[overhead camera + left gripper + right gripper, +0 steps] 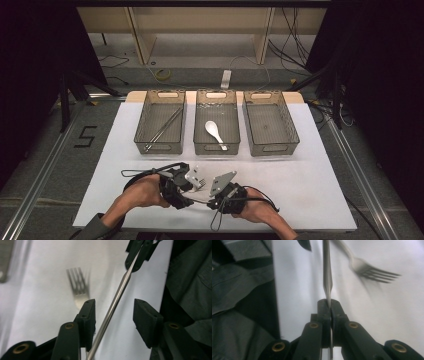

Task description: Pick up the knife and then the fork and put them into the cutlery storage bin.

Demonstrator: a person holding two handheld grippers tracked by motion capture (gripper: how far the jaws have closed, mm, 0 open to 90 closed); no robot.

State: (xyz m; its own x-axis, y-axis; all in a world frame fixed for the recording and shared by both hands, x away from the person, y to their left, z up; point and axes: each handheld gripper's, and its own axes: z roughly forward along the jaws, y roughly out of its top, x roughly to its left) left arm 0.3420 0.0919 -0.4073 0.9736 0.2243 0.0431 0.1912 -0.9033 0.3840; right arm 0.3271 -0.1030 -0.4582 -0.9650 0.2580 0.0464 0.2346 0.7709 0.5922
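- The white table [310, 195] carries three grey mesh bins in a row at its far side: the left bin [161, 122] holds a pair of metal chopsticks [164, 128] lying on a diagonal, the middle bin [217, 124] holds a white spoon [216, 133], and the right bin [270, 125] looks to have nothing in it.
- Both of the person's hands sit close together at the near edge, with the left gripper [186, 183] and right gripper [223, 191] nearly meeting over the table's middle.
- A metal fork [200, 183] spans the small gap between them. In the high view its tines show beside the left gripper.
- In the right gripper view, the right gripper [329, 305] has its jaws pressed together on the fork's handle end [327, 277], and the handle runs straight out along the jaw line; the tines [372, 272] lie off to that view's upper right, blurred.
- In the left gripper view, the left gripper [114, 312] stands with jaws apart, and the handle [117, 296] passes lengthwise between them, nearer one pad, touching neither as far as I can tell.
- The fork is off the table, carried by the right gripper alone.
- The deciding relation, as I judge it: the fork's long axis lies through the left gripper's gap, so squeezing would take it as a handover, and the vacant right bin seems the likely goal.
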